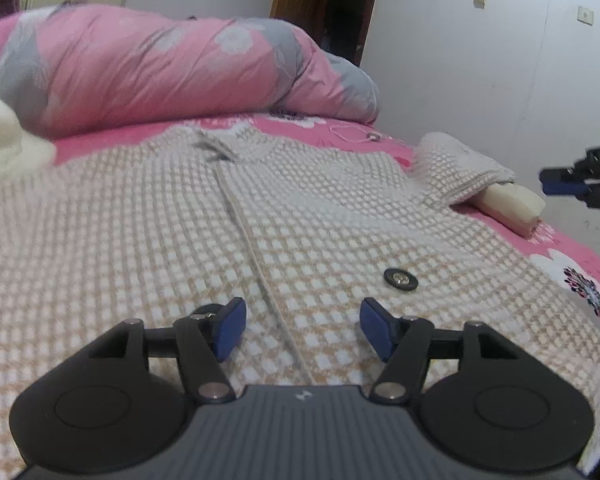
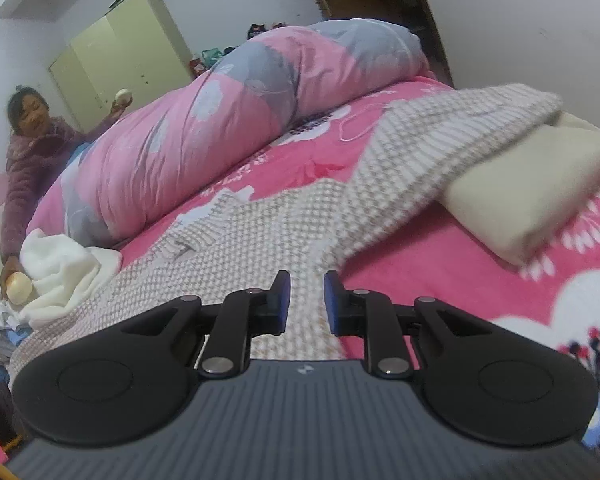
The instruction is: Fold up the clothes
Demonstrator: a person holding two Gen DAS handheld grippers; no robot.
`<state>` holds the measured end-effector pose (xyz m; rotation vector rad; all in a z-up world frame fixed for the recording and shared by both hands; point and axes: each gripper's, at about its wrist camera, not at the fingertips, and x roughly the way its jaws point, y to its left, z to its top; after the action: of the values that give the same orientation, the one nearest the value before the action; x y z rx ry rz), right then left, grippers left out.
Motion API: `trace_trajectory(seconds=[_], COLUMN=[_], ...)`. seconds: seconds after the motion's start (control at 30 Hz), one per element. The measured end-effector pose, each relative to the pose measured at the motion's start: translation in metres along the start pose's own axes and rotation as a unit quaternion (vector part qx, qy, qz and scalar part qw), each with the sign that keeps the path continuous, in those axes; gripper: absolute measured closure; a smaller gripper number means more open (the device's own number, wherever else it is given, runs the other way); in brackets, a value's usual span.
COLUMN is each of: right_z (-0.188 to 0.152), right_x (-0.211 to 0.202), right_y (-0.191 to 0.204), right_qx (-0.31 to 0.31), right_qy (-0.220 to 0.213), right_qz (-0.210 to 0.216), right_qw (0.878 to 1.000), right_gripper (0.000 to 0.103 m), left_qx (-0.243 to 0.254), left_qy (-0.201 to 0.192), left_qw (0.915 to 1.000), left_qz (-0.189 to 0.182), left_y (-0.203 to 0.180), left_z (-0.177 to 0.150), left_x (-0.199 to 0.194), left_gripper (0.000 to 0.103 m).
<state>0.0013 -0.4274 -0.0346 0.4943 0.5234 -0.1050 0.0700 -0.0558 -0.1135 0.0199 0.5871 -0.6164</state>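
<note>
Soft, thick cardigan (image 1: 260, 220) spread flat on the bed (image 2: 440, 292), floppy, best pinched at the sleeve (image 2: 440, 140); left hand-held gripper (image 1: 302, 328) wide apart, right hand-held gripper (image 2: 306, 304) slightly apart, both empty.

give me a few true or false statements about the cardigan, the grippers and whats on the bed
1. The checked cardigan lies spread on the pink bedsheet. True.
2. The left gripper is clamped on the cardigan's button. False: its jaws are open and hold nothing; the button lies beyond its right finger.
3. One sleeve lies over a folded cream cloth. True.
4. The right gripper grips that sleeve. False: its jaws are apart and empty, near the cardigan's side edge.
5. A pink and grey quilt is bunched behind the cardigan. True.
6. The white fleece garment lies on top of the cardigan's front. False: it sits beside it, by the quilt.
</note>
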Motion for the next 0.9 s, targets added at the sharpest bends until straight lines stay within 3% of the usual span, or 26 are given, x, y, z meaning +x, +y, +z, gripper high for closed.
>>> trace_trajectory(seconds=[0.07,0.23,0.53,0.7,0.9], right_z=[-0.001,-0.008,-0.01,0.009,0.053], right_x=[-0.008,-0.02,-0.023,-0.007,0.021], right_y=[-0.006,-0.018,-0.037,-0.051,-0.098], right_qx=[0.004,0.023,0.046,0.057,0.127], right_qy=[-0.003,-0.016,-0.018,-0.024,-0.075], right_qz=[0.0,-0.001,-0.013,-0.028,-0.039], right_qw=[1.0,1.0,0.999,0.998,0.988], right_gripper=[0.082,0.08,0.075,0.065,0.055], left_qx=[0.003,0.018,0.013,0.008,0.011], left_qy=[-0.011,-0.014,0.048,0.047,0.041], left_qw=[0.9999,0.9996,0.9984,0.9988,0.9991], left_qz=[0.008,0.018,0.026,0.012,0.009], left_y=[-0.004,-0.017,-0.021,-0.014,-0.014], left_z=[0.005,0.021,0.003,0.0,-0.003], left_x=[-0.008,-0.011,0.027,0.029,0.029], left_gripper=[0.028,0.026,0.024,0.021,0.019])
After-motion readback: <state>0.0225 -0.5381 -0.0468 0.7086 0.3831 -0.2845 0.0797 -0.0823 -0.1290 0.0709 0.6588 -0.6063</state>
